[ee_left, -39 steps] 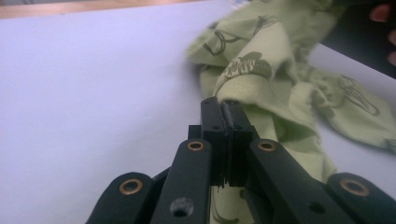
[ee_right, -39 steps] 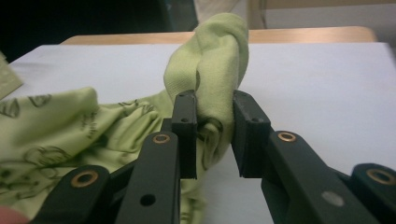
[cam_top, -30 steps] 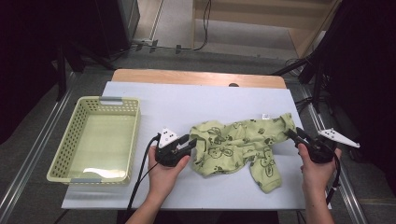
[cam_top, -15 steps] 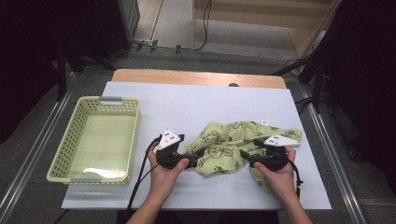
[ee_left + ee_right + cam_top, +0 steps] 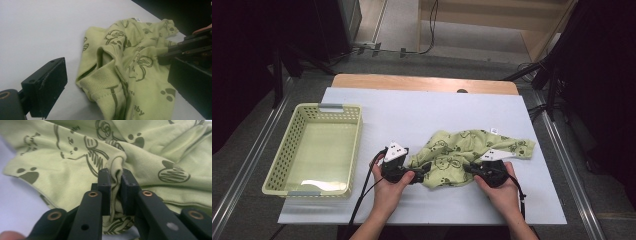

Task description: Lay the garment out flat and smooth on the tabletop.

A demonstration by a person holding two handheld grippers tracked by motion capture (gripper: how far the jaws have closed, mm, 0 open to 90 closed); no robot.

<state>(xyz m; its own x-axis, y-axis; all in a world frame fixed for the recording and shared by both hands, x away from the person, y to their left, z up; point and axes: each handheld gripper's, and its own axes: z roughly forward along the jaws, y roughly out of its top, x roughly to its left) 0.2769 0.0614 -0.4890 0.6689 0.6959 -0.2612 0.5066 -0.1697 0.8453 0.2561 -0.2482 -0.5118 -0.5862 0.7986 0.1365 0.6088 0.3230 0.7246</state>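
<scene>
A light green baby garment (image 5: 462, 152) with dark cartoon prints lies crumpled on the white table, right of the middle. My left gripper (image 5: 419, 172) lies at its left edge. Its jaws have just been opening and now stand wide apart (image 5: 117, 85), with a ribbed cuff of the garment (image 5: 130, 57) lying loose between them, untouched. My right gripper (image 5: 468, 169) is at the garment's lower right. Its jaws have just been closing and now pinch a raised fold of the cloth (image 5: 75, 162) between their pads (image 5: 115, 187). That pinch also appears in the left gripper view (image 5: 162, 58).
A pale green plastic basket (image 5: 312, 107) stands at the table's left side with nothing in it. The white table top (image 5: 437, 110) ends at a wooden strip at the back. Dark floor and metal rails border both sides.
The right hand came in leftward from the garment's far right end to its lower right side and closed on a fold. The left jaws opened off the cloth. The garment bunched slightly.
</scene>
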